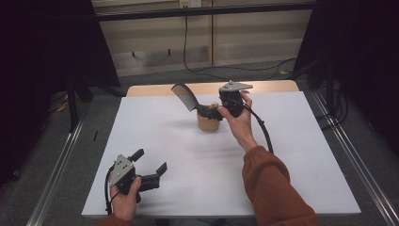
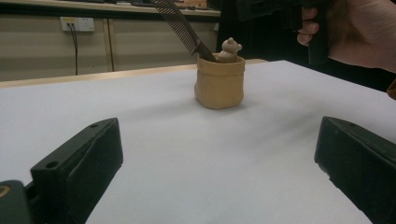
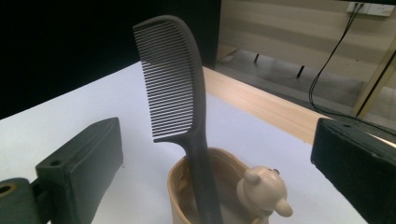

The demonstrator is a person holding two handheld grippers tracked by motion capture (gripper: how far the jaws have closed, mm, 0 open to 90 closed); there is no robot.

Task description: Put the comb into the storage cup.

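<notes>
Standing handle-down in the tan pot (image 1: 209,123) near the far middle of the table (image 1: 155,141): the dark comb (image 3: 173,88), leaning toward the far left with its teeth up, beside a small bear figure (image 3: 264,191) on the rim. Hovering just above and beside it, right gripper (image 1: 212,112) spread wide, pinching nothing. Resting at the near left corner, left gripper (image 1: 150,165) likewise spread, empty. Risk, likely: clipping the tall comb while pulling away, tipping the light pot or levering the comb out.

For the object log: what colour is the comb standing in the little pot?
Dark grey, nearly black, comb; the right gripper view shows it best.
</notes>
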